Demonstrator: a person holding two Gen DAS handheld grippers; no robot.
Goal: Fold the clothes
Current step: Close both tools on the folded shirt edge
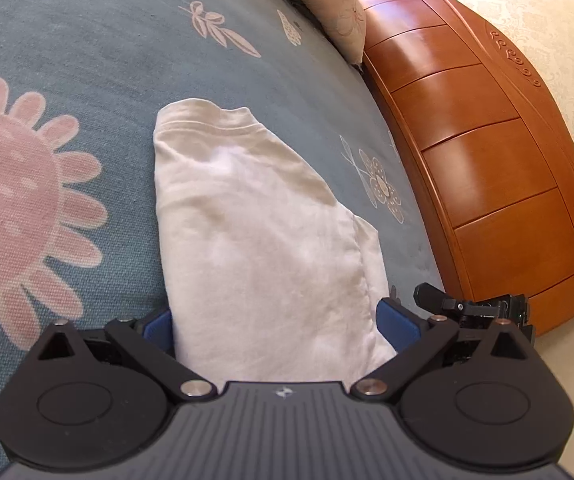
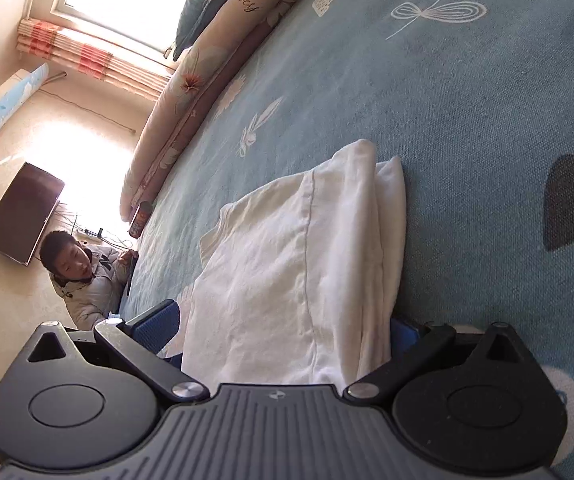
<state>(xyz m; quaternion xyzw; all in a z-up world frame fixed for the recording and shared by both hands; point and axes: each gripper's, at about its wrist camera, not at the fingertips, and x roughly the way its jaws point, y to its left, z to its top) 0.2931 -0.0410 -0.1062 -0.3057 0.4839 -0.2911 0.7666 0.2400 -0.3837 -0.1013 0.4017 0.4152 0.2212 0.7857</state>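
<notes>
The left gripper (image 1: 279,326) stood wide apart, its two blue pads (image 1: 397,322) flanking the near end of one white garment (image 1: 259,232) without squeezing it. The right gripper (image 2: 287,328) was likewise spread, the same garment (image 2: 303,264) lying between its fingers. The soft, wrinkled cotton lay folded in a long strip on the teal flowered bedspread (image 1: 87,40), near one glossy wooden headboard (image 1: 467,140). One person (image 2: 83,280) sat beside the bed.

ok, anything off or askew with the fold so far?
Slightly uneven: on the white garment an under layer sticks out past the top layer's right edge in the left wrist view. No damage or spills on the blue bedspread.
</notes>
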